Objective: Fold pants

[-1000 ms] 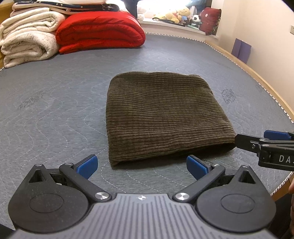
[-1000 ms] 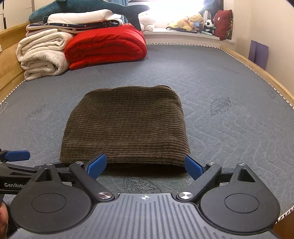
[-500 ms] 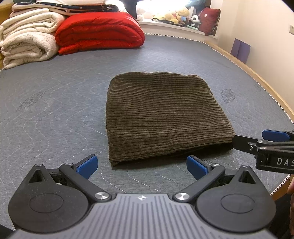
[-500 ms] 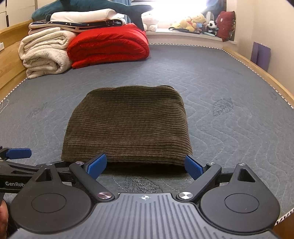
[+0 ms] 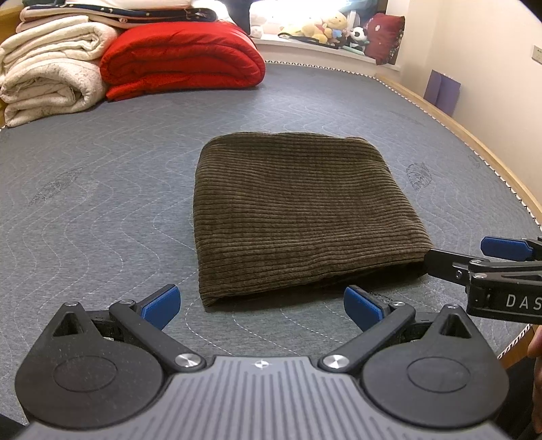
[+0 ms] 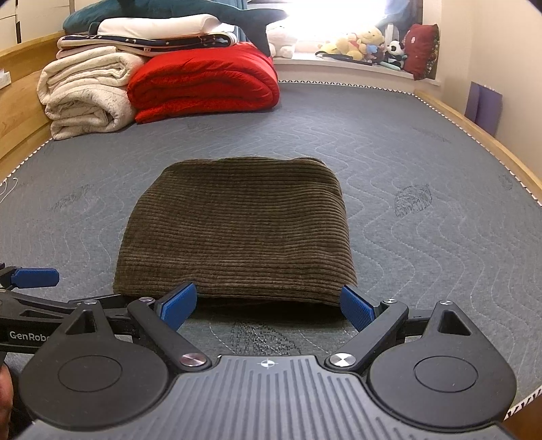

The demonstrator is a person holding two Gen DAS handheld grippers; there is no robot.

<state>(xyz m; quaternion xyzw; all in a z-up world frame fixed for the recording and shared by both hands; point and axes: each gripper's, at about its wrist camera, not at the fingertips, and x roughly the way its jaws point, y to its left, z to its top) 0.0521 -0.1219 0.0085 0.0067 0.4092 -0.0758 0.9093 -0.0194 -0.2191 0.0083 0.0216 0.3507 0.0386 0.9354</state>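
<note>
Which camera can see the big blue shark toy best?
The right wrist view. There the dark teal plush shark lies along the top of the folded blanket pile, with its tail fin hanging down. The left wrist view shows only a dark bit of that fin at the top edge; its body is out of frame.
</note>
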